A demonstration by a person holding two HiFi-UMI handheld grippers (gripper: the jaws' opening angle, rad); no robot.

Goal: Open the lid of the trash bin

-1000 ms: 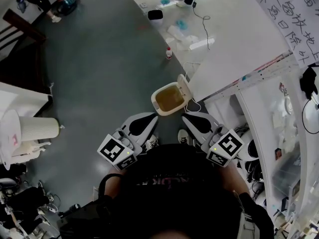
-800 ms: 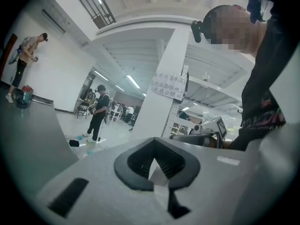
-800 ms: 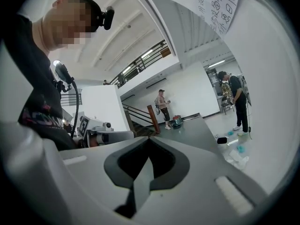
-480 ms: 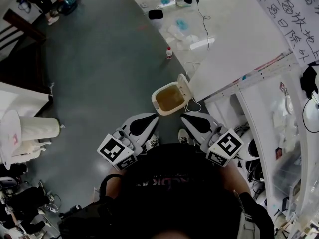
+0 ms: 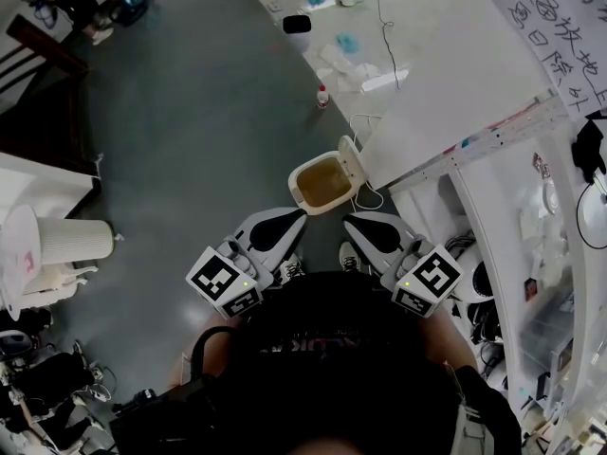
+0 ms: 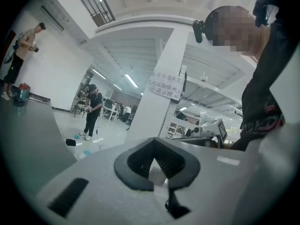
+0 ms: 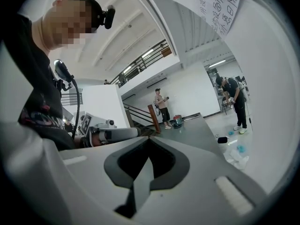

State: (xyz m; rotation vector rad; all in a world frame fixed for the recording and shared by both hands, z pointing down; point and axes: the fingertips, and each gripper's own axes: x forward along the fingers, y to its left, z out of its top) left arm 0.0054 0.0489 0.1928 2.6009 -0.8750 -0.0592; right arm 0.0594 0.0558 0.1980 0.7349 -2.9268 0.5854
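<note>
In the head view a small white trash bin (image 5: pixel 305 200) stands on the grey floor against the foot of a white pillar. Its lid (image 5: pixel 351 160) is tipped up on the right side, and the yellowish-brown inside shows. My left gripper (image 5: pixel 300 217) hangs just below and left of the bin, shut and holding nothing. My right gripper (image 5: pixel 348 220) hangs just below and right of it, shut and holding nothing too. Neither touches the bin. Both gripper views look level across the room and miss the bin; the left gripper (image 6: pixel 157 175) and right gripper (image 7: pixel 140 172) each show their jaws together.
A white pillar base (image 5: pixel 446 93) and cluttered shelves rise at the right. A cable (image 5: pixel 368 200) runs beside the bin. A small bottle (image 5: pixel 322 99), a black object (image 5: pixel 297 25) and litter lie farther off. A ribbed white cylinder (image 5: pixel 74 245) stands at the left. People stand far away.
The head view has shifted slightly, so the bin sits a little higher in the picture. Both grippers keep their places and stay shut.
</note>
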